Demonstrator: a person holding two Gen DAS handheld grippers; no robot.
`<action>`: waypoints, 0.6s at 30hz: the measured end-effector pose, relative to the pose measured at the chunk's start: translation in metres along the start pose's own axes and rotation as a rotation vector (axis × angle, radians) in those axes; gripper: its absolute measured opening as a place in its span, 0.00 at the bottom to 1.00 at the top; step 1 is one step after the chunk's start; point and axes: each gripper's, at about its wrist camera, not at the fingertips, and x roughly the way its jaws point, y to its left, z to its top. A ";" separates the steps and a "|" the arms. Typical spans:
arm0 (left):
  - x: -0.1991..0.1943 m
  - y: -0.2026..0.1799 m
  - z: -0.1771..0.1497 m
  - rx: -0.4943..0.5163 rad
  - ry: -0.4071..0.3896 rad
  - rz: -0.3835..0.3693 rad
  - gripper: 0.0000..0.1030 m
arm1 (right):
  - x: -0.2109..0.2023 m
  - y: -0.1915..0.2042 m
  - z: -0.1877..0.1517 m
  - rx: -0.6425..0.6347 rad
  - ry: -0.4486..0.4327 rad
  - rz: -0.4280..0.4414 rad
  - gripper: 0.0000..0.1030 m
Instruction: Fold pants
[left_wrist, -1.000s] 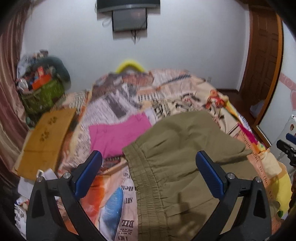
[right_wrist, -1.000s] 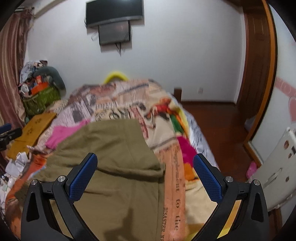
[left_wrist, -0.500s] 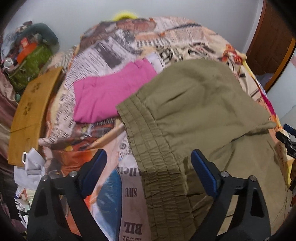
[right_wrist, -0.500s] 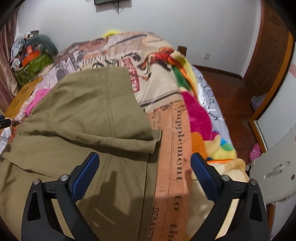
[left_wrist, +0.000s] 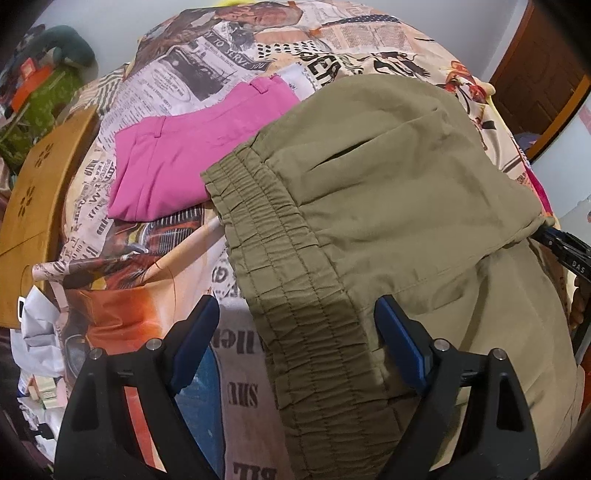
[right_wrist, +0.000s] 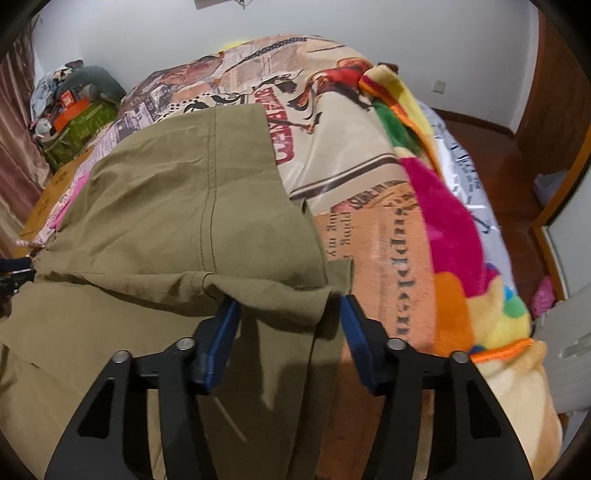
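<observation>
Crowding olive pants (left_wrist: 388, 192): pink garment (left_wrist: 184, 162) alongside; left claw (left_wrist: 295, 339) agape astride waistband; right claw (right_wrist: 290, 325) closing around hem.

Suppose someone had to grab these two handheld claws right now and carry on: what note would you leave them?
Left gripper: jaws wide open, straddling the elastic waistband of the olive pants, not gripping yet.
Right gripper: jaws have just been closing around the folded-over edge of the pants; fabric sits between them, a firm pinch is not clear.
Pants lie on the printed bedspread, one fold already made. Pink pants lie folded beside them.
Left: grip both sides, make the next fold.
</observation>
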 end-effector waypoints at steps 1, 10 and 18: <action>0.001 0.000 0.000 0.001 -0.003 0.009 0.85 | 0.003 0.000 0.000 0.004 0.006 0.009 0.35; 0.005 0.002 -0.001 0.024 -0.027 0.062 0.85 | 0.022 -0.012 -0.003 0.084 0.030 0.062 0.08; 0.006 0.007 -0.002 0.015 -0.024 0.058 0.85 | 0.023 -0.004 0.003 0.027 0.082 0.021 0.10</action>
